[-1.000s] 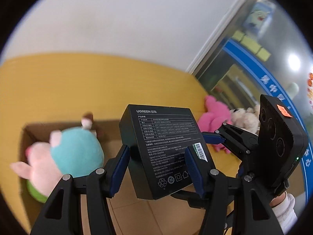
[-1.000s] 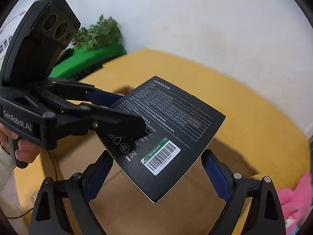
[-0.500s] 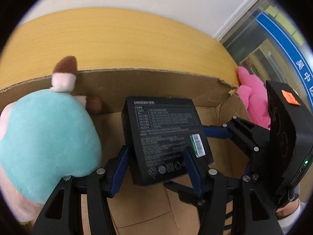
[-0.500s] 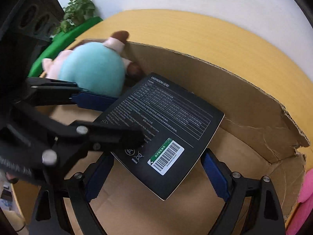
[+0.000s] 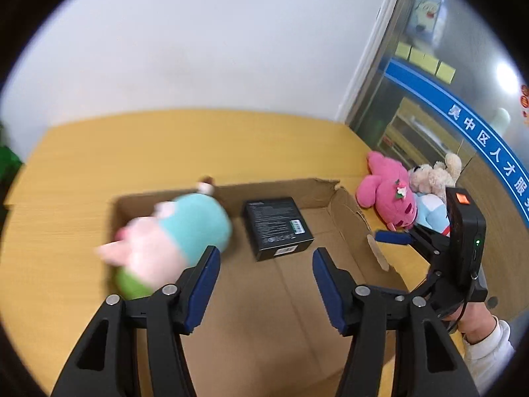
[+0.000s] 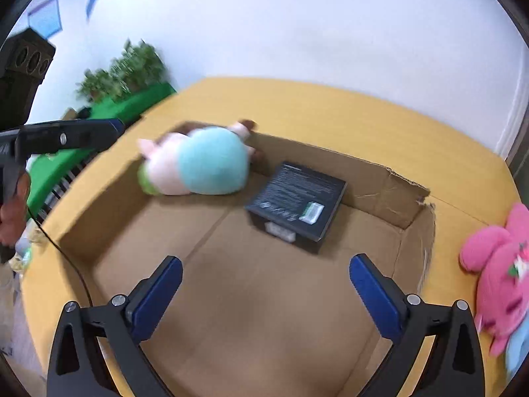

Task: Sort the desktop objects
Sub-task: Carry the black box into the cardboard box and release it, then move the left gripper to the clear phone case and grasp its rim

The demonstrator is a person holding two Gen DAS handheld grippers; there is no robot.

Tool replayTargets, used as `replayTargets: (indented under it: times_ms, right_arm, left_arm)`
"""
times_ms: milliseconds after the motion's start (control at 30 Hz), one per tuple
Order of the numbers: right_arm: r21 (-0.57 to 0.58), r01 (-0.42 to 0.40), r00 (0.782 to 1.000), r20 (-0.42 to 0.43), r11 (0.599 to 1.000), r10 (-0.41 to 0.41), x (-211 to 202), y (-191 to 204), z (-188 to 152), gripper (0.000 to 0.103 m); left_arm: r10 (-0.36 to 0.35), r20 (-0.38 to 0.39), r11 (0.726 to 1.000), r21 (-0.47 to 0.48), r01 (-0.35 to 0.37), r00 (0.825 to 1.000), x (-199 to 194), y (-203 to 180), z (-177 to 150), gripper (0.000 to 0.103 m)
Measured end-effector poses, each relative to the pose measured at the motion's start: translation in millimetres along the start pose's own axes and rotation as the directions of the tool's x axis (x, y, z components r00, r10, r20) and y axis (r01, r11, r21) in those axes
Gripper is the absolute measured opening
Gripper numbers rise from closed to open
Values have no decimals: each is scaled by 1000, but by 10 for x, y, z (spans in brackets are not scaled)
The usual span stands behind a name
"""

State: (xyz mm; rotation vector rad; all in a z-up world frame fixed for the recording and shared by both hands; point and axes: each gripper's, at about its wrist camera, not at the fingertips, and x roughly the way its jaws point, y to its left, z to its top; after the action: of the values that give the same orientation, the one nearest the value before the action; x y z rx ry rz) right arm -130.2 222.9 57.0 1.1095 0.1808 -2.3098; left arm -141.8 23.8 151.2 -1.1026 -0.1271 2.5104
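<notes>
The black charger box point(image 5: 278, 228) lies flat inside the cardboard box point(image 5: 350, 205), just right of the plush pig point(image 5: 172, 241). Both the left gripper point(image 5: 264, 264) and the right gripper point(image 6: 264, 284) stand apart, empty, probably after the release.

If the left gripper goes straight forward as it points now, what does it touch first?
Most likely the black box lying on the floor of the cardboard box: it sits straight ahead of the open left gripper. Depth is unclear, so the floor could come first.
</notes>
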Motion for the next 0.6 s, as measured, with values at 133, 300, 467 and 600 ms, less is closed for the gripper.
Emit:
replayTargets:
  times_ms: [133, 300, 467, 600]
  right_arm:
    - [45, 17, 999, 48, 999, -19, -346, 188, -300, 103]
    - [95, 36, 998, 54, 995, -42, -533, 363, -787, 103]
    - [115, 64, 998, 4, 991, -64, -314, 452, -1182, 103]
    - [196, 19, 1000, 14, 980, -22, -230, 360, -1344, 103]
  left_arm:
    - [58, 55, 998, 4, -59, 997, -536, -16, -265, 63]
    - [126, 50, 992, 5, -126, 991, -636, 33, -738, 68]
    - [101, -24, 993, -52, -103, 995, -404, 251, -1307, 68]
    - [104, -77, 991, -76, -110, 992, -169, 373, -1621, 68]
